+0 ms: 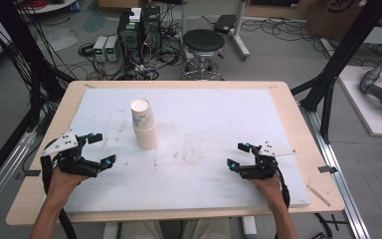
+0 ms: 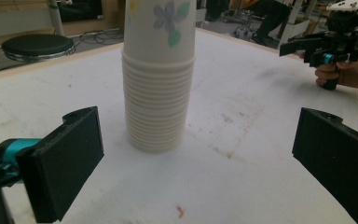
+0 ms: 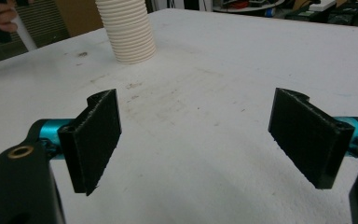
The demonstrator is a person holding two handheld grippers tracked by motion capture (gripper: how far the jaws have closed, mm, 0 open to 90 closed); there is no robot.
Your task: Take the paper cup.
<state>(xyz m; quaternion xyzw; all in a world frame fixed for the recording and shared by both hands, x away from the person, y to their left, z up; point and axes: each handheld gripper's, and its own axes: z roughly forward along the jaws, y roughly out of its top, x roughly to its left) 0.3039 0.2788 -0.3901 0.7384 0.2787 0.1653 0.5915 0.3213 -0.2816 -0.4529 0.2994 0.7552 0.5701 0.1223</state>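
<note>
Two grippers sit low at my end of the desk [image 1: 40, 149], and both have their fingers spread wide with nothing between them. On the high view, the left gripper [image 1: 102, 148] is near the left edge of the white mat [image 1: 219, 114], pointing inward toward the middle. The right gripper [image 1: 238, 155] is near the right side, also pointing inward. The two are well apart.

In the left gripper view I see its two black fingers [image 2: 60, 170] standing far apart, one at each lower corner, touching nothing. The stack of paper cups [image 2: 157, 84] rises upright on the mat straight ahead, framed by the open gap but farther along the mat than the fingertips. The top cup bears a flower print.

In the right gripper view the fingers [image 3: 95, 140] are likewise wide, above bare, lightly stained mat. The cup stack [image 3: 128, 32] stands farther off at upper left.

From above, the stack [image 1: 144, 123] stands left of the mat's centre, nearer the left gripper than the right.
</note>
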